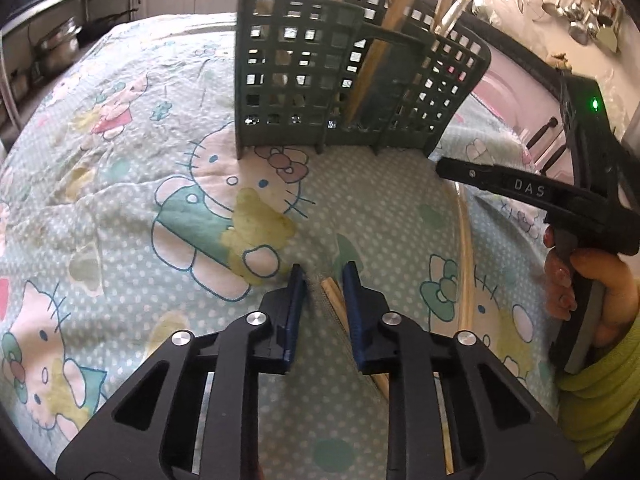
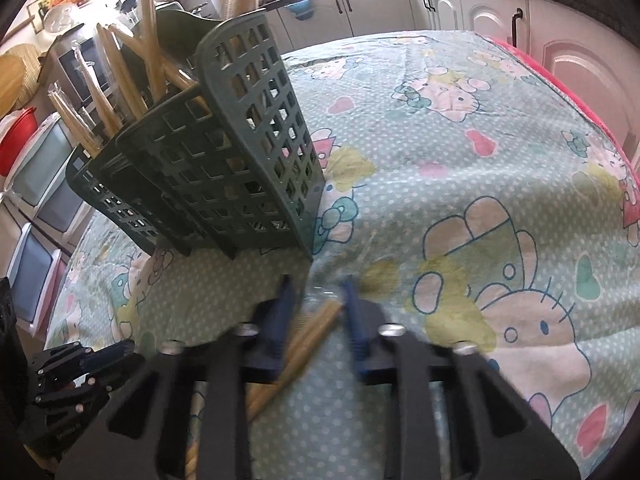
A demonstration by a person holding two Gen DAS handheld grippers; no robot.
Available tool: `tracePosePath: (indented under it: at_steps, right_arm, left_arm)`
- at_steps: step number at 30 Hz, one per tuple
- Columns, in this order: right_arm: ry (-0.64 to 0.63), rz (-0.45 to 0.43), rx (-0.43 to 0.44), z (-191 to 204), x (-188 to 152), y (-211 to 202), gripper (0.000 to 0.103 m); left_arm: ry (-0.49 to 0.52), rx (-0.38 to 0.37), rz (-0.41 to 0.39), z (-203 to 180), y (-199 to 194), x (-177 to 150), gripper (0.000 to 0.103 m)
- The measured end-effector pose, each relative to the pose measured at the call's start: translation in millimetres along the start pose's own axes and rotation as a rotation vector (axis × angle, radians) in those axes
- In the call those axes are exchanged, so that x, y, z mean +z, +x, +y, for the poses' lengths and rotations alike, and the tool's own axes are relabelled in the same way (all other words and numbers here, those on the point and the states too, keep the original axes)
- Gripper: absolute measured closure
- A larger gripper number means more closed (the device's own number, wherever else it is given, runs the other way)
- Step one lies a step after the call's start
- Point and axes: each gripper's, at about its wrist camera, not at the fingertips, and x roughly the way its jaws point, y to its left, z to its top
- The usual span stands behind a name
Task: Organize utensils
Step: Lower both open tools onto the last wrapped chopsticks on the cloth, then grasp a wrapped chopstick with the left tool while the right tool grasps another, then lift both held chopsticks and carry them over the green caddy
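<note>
My left gripper rests on the cloth, its blue fingers closed in on the tip of a pair of wooden chopsticks that runs back under the right finger. My right gripper, blurred, is closed on another pair of chopsticks lying slantwise between its pads. In the left wrist view it shows side-on, held by a hand, with its chopsticks trailing down the cloth. A dark green slotted basket stands just beyond both grippers, with several chopsticks upright in it.
A cartoon-cat tablecloth covers the table. My left gripper shows at the lower left of the right wrist view. Kitchen cabinets, pots and hanging ladles lie beyond the table. A yellow-green sleeve is at the right.
</note>
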Motion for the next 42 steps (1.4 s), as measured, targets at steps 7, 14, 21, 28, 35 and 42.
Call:
tracePosePath:
  at_steps: [7, 14, 21, 28, 35, 42]
  right_arm:
    - [-0.001, -0.03, 0.025, -3, -4, -16, 0.095]
    - [-0.047, -0.146, 0.1, 14, 5, -57, 0.097]
    - [-0.102, -0.273, 0.143, 36, 24, -102, 0.098]
    - [-0.159, -0.382, 0.154, 53, 40, -142, 0.098]
    - [-0.213, -0.447, 0.143, 68, 54, -167, 0.098]
    - [-0.242, -0.509, 0.146, 78, 66, -186, 0.098]
  left_arm:
    - [-0.066, -0.053, -0.001, 26, -18, -7, 0.099]
    - [-0.106, -0.067, -0.053, 44, -45, -4, 0.101]
    - [-0.099, -0.076, -0.159, 49, -81, 19, 0.101]
    - [-0.07, -0.09, -0.28, 27, -111, 60, 0.101]
    - [-0.025, -0.103, -0.376, 11, -139, 90, 0.102]
    - [0.014, -0.113, -0.436, -3, -159, 112, 0.103]
